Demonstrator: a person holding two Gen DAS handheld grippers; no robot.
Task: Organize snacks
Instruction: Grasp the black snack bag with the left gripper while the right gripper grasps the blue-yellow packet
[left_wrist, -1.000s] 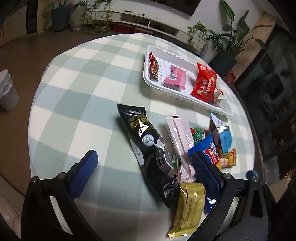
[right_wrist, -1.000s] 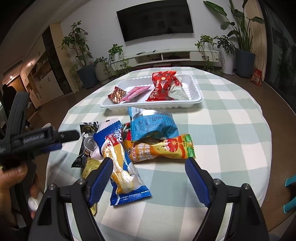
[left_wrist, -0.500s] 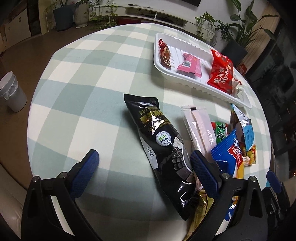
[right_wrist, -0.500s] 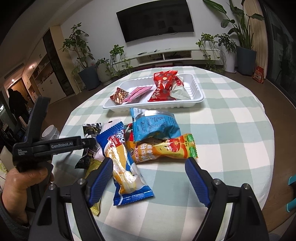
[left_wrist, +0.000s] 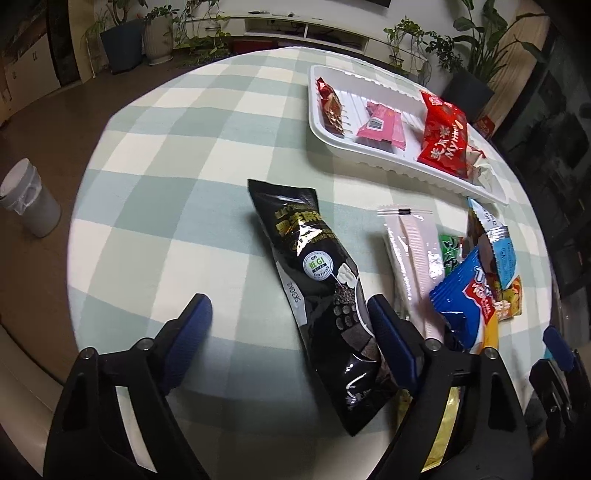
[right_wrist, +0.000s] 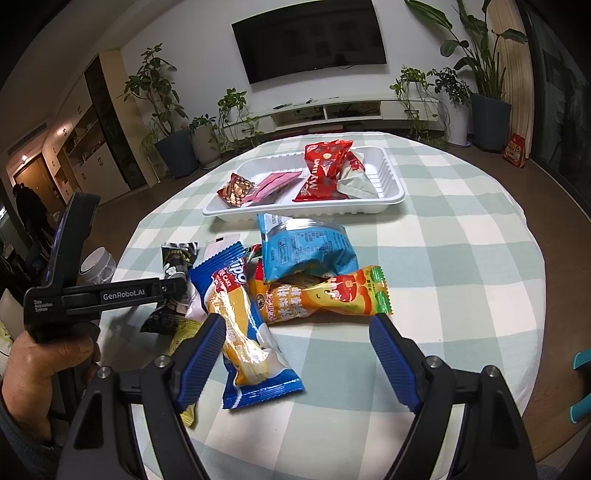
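Left gripper (left_wrist: 290, 314) agape over black packet (left_wrist: 321, 280)

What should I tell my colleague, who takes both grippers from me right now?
Left gripper: open, holding nothing, its fingers either side of the black packet.
Right gripper: open, holding nothing, low over the blue cake packet and the orange packet.
Done: the white tray holds a brown-red packet, a pink packet, a red packet and a crumpled white one.
Left: the loose pile on the checked cloth: black, blue cake, orange, light-blue packet, clear pink-white packet, gold packet, and a green one mostly buried.
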